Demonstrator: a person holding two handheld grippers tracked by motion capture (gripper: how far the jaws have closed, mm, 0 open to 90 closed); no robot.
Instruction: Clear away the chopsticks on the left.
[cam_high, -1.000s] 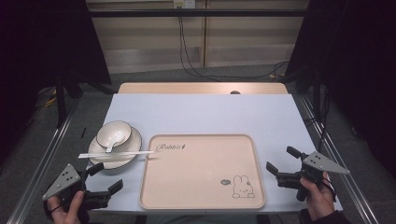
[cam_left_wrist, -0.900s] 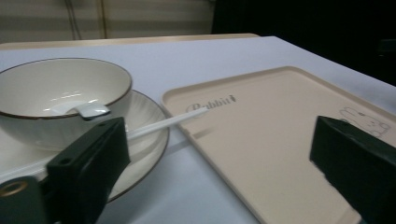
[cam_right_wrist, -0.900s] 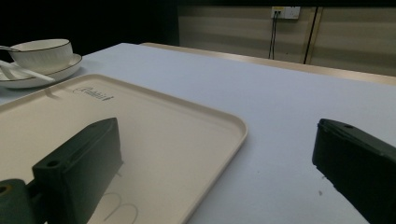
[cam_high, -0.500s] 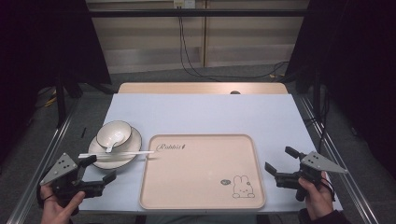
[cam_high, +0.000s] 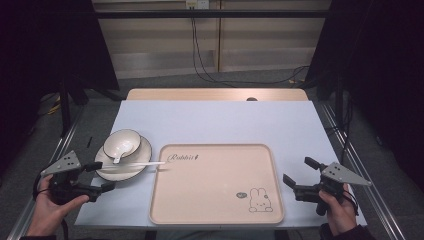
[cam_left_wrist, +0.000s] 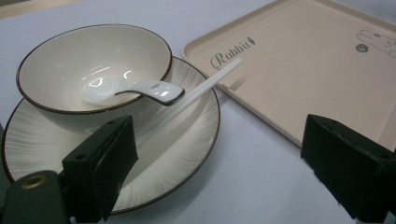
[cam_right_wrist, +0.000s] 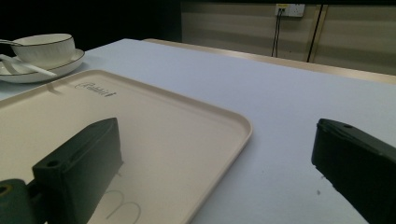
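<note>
Plate (cam_high: 125, 167), bowl (cam_high: 121, 143) and spoon (cam_left_wrist: 133, 91) stacked left of tray (cam_high: 215, 210): glazed, slippery, breakable, best gripped at plate rim; left hand-held gripper (cam_high: 102, 176) beside it, jaws apart.

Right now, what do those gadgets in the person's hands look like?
Each is a black handheld claw with two blocky black jaws and a grey three-cornered plate on top. The left claw has a brass-coloured fitting at the base of one jaw, seen in its own view. On the right claw the plate has small holes at its corners. A dark cuff shows at the right wrist.
</note>
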